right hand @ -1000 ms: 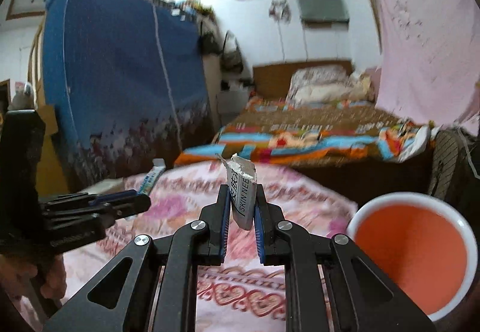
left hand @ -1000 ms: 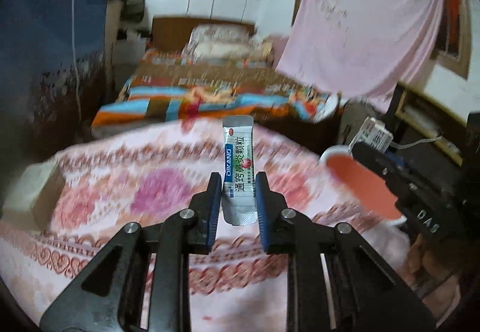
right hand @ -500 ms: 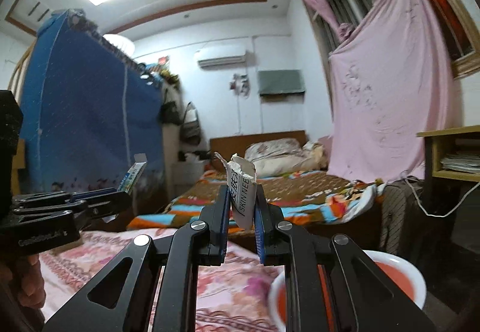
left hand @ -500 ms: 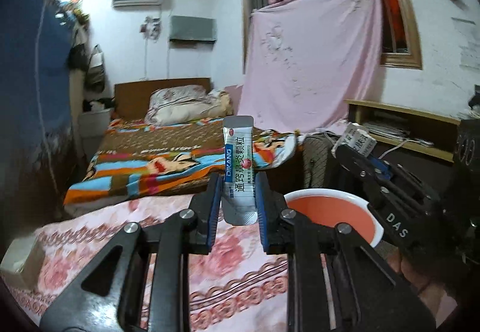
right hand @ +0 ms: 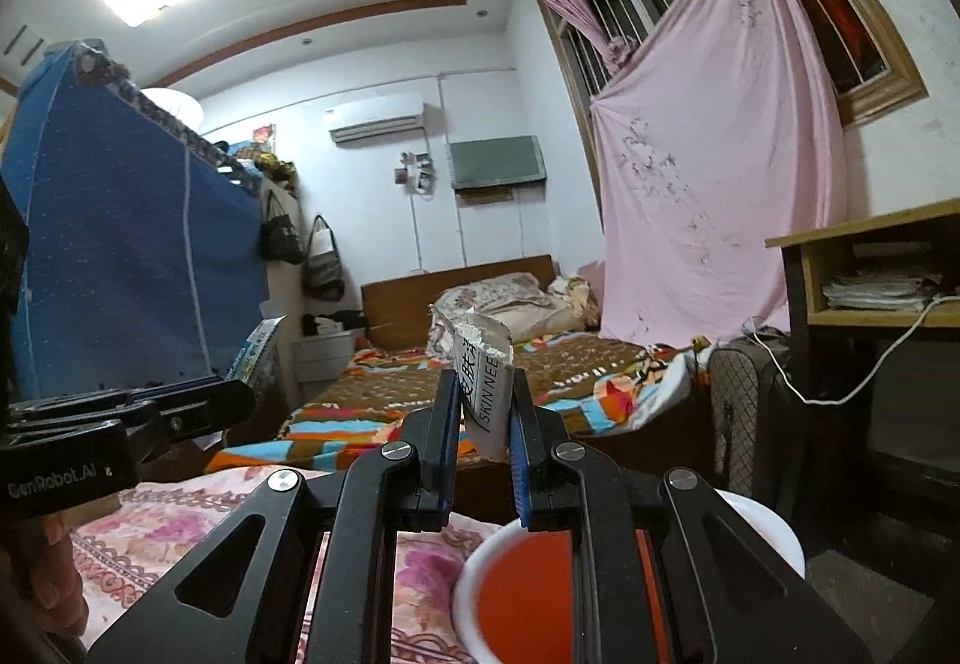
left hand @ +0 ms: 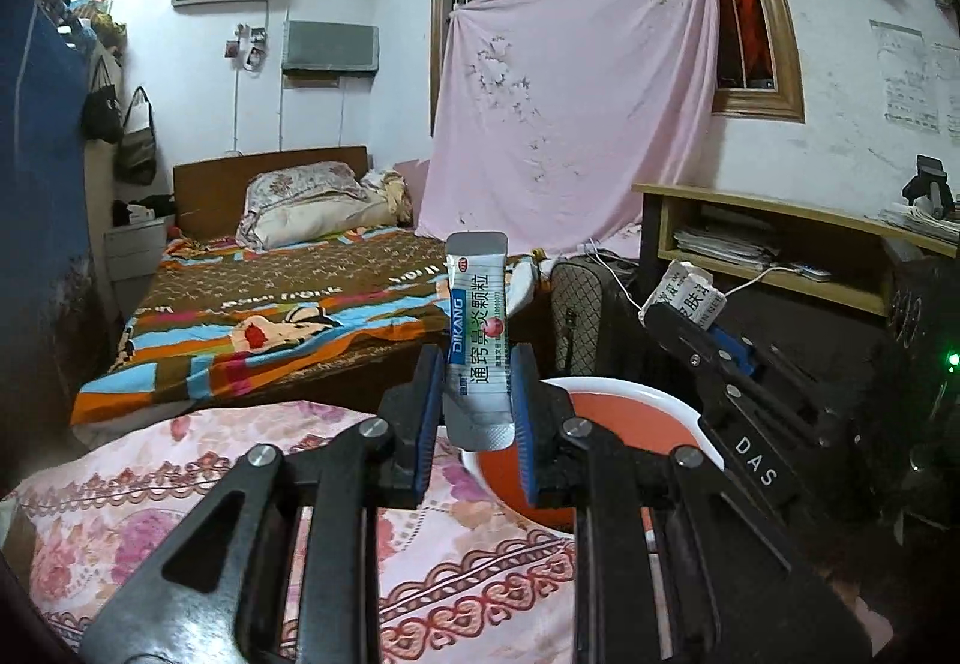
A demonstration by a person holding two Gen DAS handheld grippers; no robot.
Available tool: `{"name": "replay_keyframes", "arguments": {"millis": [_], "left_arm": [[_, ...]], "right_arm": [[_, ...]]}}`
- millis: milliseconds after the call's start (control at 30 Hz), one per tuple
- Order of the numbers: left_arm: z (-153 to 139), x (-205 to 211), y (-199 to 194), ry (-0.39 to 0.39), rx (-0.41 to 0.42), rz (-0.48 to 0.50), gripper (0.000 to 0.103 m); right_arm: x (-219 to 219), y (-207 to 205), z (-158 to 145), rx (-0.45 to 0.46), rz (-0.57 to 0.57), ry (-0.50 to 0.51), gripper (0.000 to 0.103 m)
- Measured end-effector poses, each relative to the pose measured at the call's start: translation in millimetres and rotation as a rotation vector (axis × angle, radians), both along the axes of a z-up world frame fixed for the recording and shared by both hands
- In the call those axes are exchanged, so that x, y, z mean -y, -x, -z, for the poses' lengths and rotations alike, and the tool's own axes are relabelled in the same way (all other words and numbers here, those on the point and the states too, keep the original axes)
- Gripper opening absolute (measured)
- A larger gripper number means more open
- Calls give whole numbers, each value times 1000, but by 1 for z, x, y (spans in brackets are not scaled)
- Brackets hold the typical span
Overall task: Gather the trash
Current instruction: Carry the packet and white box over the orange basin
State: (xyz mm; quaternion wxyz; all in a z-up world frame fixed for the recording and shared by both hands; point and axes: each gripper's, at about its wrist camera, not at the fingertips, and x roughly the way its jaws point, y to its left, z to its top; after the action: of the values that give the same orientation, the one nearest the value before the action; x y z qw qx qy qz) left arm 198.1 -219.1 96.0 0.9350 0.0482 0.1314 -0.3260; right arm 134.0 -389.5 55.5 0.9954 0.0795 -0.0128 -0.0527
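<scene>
Left gripper point(left hand: 477, 391): fingers pinching an upright DIKANG sachet point(left hand: 478, 325), held above the near rim of the orange-lined white bin point(left hand: 630, 394). Right gripper point(right hand: 483, 427): fingers pinching a torn white wrapper point(right hand: 483, 376), also upright, above the same bin. The bin stands just beside a pink floral bedspread point(left hand: 210, 484). Beyond lies a bed with a striped blanket point(left hand: 270, 328).

Both sachets (held) nearer basin point(left hand: 630, 394)
</scene>
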Motion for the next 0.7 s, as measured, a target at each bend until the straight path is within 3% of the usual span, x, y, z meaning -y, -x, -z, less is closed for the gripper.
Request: {"name": "replay_keyframes", "arguments": {"millis": [300, 700], "left_arm": [[13, 28, -18, -18, -112, 52, 7], [34, 61, -49, -1, -328, 101, 7]], "right_arm": [[17, -8, 11, -64, 35, -57, 13], [33, -18, 25, -175, 83, -124, 14]]}}
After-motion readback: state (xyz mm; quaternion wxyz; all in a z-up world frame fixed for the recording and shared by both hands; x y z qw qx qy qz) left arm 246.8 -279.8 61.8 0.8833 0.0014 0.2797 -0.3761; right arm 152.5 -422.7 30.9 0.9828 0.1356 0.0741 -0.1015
